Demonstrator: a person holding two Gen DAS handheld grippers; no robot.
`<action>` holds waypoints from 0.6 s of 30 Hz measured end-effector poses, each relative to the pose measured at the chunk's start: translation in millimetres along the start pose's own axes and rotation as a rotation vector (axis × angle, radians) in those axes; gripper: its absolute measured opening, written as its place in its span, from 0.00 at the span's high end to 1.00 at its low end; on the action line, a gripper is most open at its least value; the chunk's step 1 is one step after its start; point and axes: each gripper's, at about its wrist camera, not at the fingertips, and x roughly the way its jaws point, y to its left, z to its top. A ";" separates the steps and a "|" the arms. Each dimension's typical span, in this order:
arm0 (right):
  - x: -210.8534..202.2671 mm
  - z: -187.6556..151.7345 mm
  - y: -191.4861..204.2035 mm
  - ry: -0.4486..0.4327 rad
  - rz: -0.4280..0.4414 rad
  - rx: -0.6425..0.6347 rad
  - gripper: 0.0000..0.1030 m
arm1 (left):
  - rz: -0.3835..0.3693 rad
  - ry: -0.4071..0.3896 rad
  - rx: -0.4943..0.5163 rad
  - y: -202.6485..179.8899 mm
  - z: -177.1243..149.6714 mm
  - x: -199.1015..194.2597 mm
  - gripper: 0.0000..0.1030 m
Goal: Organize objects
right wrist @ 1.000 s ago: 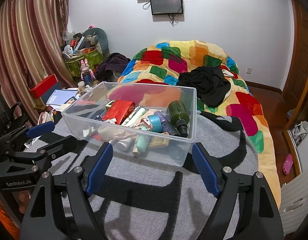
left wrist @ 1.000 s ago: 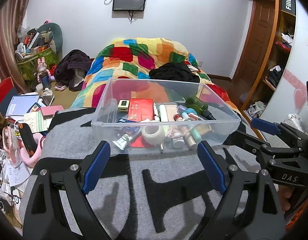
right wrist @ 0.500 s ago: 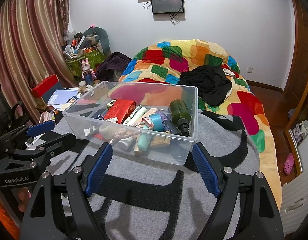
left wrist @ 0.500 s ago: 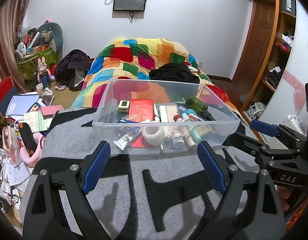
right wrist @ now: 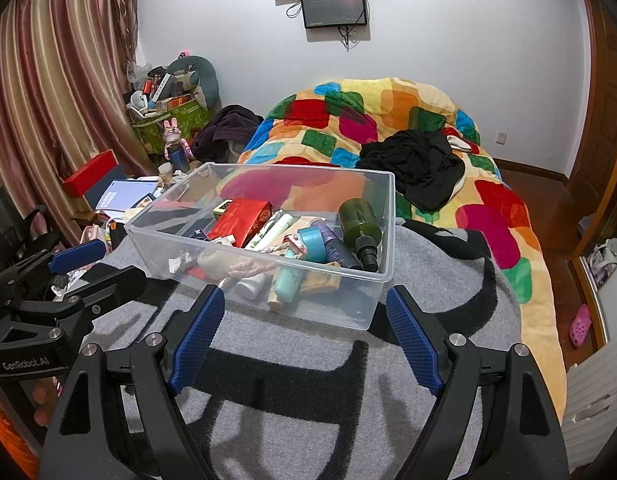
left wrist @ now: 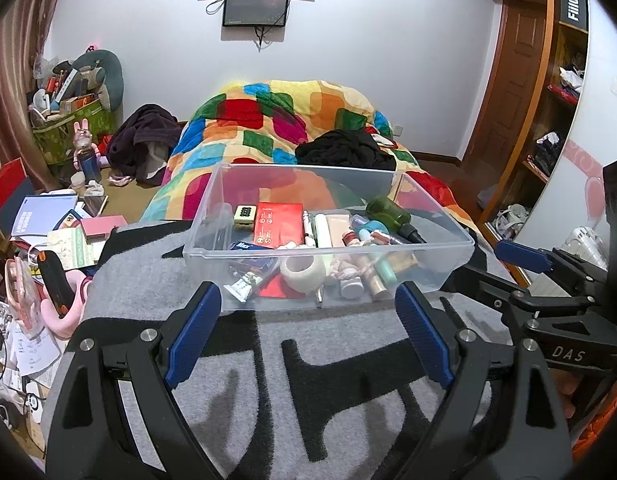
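Both grippers, left and right, are hovering with jaws apart and empty before the bin; reaching in is risking toppling the bottle.

Items low in the bin overlap, indistinct.

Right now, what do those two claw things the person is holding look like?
Both are black frames shaped like open forks, studded with silver bolts. Each finger ends in a ribbed blue pad. The left gripper carries white "GenRobot.AI" lettering on its side, seen from the right camera; the right gripper reads "DAS". No cables show.
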 end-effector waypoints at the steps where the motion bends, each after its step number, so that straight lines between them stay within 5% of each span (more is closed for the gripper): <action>1: 0.0 -0.1 -0.1 0.000 0.001 0.000 0.22 | -0.004 0.003 -0.001 -0.1 0.2 0.2 0.13; 18: 1.9 -2.5 2.0 0.011 0.008 0.003 0.21 | -0.030 0.010 -0.029 4.6 -1.2 -3.1 0.13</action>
